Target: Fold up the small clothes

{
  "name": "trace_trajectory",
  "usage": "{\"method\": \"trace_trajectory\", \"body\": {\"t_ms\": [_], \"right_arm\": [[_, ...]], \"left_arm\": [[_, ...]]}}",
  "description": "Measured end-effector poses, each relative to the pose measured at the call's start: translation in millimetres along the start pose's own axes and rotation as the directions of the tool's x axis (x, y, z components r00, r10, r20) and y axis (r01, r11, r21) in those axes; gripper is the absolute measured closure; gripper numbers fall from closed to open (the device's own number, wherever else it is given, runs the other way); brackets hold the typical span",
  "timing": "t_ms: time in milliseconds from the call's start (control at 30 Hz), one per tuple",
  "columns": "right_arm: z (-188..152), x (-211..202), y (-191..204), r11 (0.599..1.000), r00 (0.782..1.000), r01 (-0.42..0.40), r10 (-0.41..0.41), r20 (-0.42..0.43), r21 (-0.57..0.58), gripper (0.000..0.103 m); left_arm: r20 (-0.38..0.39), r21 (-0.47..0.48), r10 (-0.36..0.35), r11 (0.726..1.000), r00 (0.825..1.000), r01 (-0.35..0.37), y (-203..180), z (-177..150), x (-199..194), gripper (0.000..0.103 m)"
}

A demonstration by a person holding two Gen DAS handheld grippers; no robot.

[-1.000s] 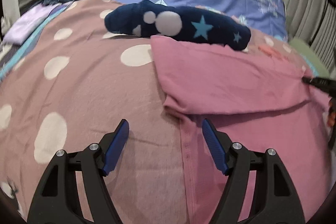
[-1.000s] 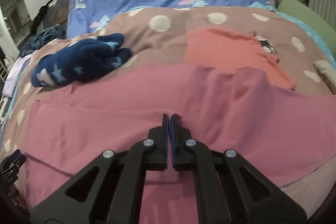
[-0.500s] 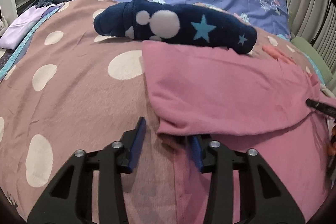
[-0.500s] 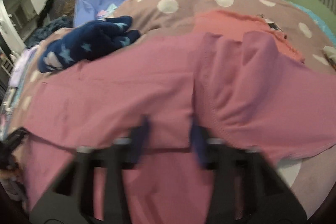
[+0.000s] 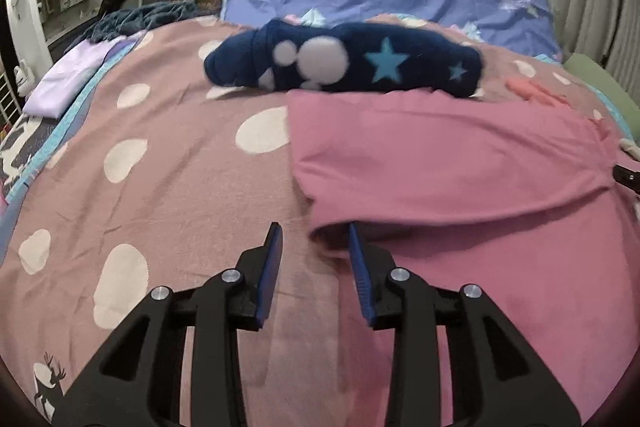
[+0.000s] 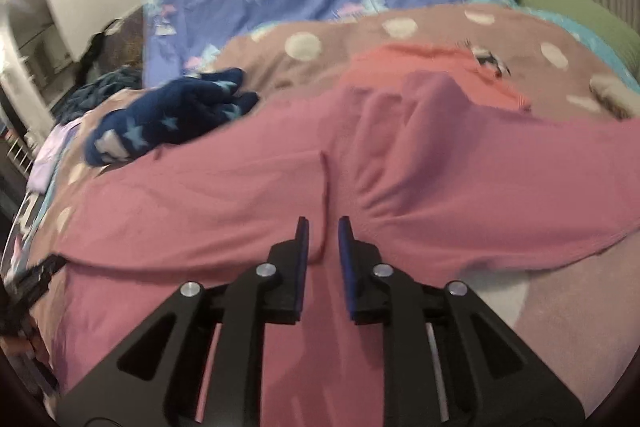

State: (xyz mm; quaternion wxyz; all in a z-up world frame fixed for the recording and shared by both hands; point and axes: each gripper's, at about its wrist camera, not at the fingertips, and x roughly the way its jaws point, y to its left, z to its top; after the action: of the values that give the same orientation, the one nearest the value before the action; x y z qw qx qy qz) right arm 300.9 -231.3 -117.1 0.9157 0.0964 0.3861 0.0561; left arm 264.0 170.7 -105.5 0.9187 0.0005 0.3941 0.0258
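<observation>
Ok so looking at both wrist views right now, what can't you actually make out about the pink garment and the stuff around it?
- Pink garment: its near end runs off the bottom edge in both wrist views.
- What lies under its folded-over layer: covered by the fabric.
- Orange garment, right wrist view: near part hidden behind the pink fold; its small print is blurred.
- Right gripper: whether its pads touch the cloth ridge between them is blurred.
- Navy star garment: bunched, type unclear.

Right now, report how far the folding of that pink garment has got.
Done: the pink garment is doubled over once, its folded edge lying in front of both claws. In hand: nothing; the left claw and right claw have just been opening, pads clear of cloth. Left: further folds, then the navy star garment and orange garment.
</observation>
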Motion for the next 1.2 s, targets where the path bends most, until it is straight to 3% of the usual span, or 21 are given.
{"method": "trace_trajectory", "body": {"t_ms": [133,267,367,467,533,600,633,667,700,833,900,1000,1033,1167,1200], "right_arm": [[-8.1,-1.7,12.6,0.993,0.993,-0.114,0.114,-0.011,-0.038,0.086],[-18.8,35.3,-0.9,0.994,0.989,-0.088,0.095,-0.112,0.067,0.087],[-20.8,27.9,-3.6,0.99,0.987,-0.12,0.127,-0.099,0.071,0.087],[-22.8,8.8,-14.0,0.989,0.983,-0.133,0.14,-0.119,0.066,0.087],[-21.9,-11.4,-34.3,0.99,0.991,-0.107,0.114,-0.067,0.089,0.087],[-15.4,-41.9,-70.0,0.986,0.998,-0.054,0.048,0.045,0.158,0.084],[-13.2,-56.0,-92.0,0.977,0.996,-0.022,0.004,0.086,0.213,0.073],[-12.2,-70.3,-117.3,0.956,0.991,0.011,-0.049,0.122,0.294,0.056],[-14.8,-87.2,-152.0,0.906,0.981,0.036,-0.113,0.159,0.423,0.048],[-36.9,-110.8,-243.9,0.691,0.969,0.003,-0.18,0.169,0.723,0.044],[-39.4,-107.6,-259.0,0.662,0.965,-0.033,-0.172,0.196,0.748,0.047],[-33.0,-103.8,-260.2,0.65,0.944,-0.02,-0.237,0.228,0.76,0.047],[-32.3,-100.8,-259.9,0.636,0.94,-0.017,-0.252,0.229,0.772,0.049],[-24.4,-86.2,-263.5,0.561,0.94,0.003,-0.283,0.189,0.828,0.094],[-20.3,-86.6,-263.9,0.533,0.933,-0.003,-0.304,0.195,0.846,0.095]], "left_arm": [[0.071,0.043,-0.101,0.994,0.992,0.098,-35.3,11.9,-21.2,0.069],[0.015,0.081,-0.179,0.981,0.984,0.177,-85.6,17.2,2.2,0.069],[-0.087,0.112,-0.149,0.981,0.985,0.158,-115.5,4.0,50.0,0.062],[-0.074,0.136,-0.101,0.984,0.992,0.111,-122.4,7.9,50.1,0.054],[-0.073,0.126,-0.114,0.984,0.991,0.122,-119.2,7.6,49.7,0.054],[-0.077,0.106,-0.134,0.984,0.988,0.141,-114.9,7.9,49.9,0.053],[-0.077,0.102,-0.138,0.984,0.987,0.146,-114.3,7.7,50.9,0.053],[-0.077,0.104,-0.137,0.984,0.988,0.145,-114.4,7.4,50.3,0.053],[-0.076,0.109,-0.131,0.984,0.988,0.139,-117.0,7.2,51.4,0.052],[-0.072,0.12,-0.119,0.985,0.99,0.127,-122.4,8.2,54.3,0.052],[-0.072,0.113,-0.128,0.984,0.989,0.135,-121.0,8.8,54.8,0.052],[-0.07,0.11,-0.132,0.984,0.989,0.14,-120.4,9.0,54.5,0.052],[-0.069,0.111,-0.132,0.984,0.989,0.139,-120.5,8.6,54.1,0.051],[-0.07,0.103,-0.146,0.983,0.987,0.153,-119.7,8.6,54.0,0.049],[-0.071,0.1,-0.158,0.981,0.985,0.165,-119.2,8.7,54.1,0.048]]}}
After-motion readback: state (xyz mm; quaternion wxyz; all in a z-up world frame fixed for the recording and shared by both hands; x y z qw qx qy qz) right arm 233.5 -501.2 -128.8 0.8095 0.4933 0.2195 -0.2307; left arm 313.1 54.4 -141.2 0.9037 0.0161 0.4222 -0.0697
